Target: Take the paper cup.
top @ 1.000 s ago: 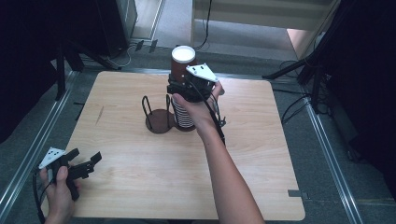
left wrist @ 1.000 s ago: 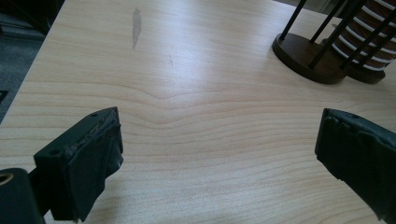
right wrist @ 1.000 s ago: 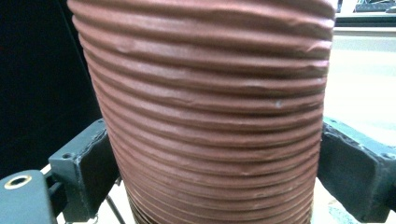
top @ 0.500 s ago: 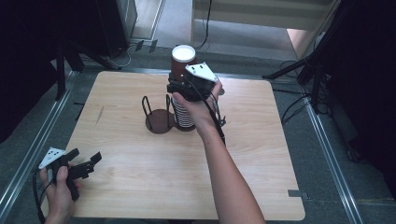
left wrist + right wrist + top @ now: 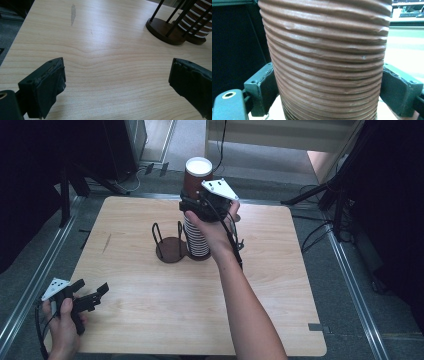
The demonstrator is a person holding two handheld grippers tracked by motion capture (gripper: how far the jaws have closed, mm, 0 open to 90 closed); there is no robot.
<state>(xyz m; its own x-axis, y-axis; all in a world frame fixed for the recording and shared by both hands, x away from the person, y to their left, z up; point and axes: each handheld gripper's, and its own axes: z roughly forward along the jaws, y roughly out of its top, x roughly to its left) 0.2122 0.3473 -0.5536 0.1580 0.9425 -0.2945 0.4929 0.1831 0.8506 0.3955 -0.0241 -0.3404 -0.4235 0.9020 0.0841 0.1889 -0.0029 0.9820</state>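
A tall brown ribbed paper cup (image 5: 198,179) with a white inside stands atop a stack of cups (image 5: 196,240) with white-striped rims, at the back middle of the wooden table (image 5: 150,320). My right gripper (image 5: 194,202) is shut on this top cup, held a little above the stack. In the right gripper view the cup (image 5: 324,62) sits between both jaws of the gripper (image 5: 324,95). My left gripper (image 5: 92,288) rests open near the front left corner with nothing in it. In the left gripper view that gripper (image 5: 115,82) has bare table between its jaws.
An empty dark round holder (image 5: 170,249) with thin wire posts stands just left of the stack, and appears in the left gripper view as a holder (image 5: 162,27) beside the stack (image 5: 197,22). Metal rails and dark stands surround the table.
My right gripper and the top cup have risen slightly. The left gripper has stayed in place.
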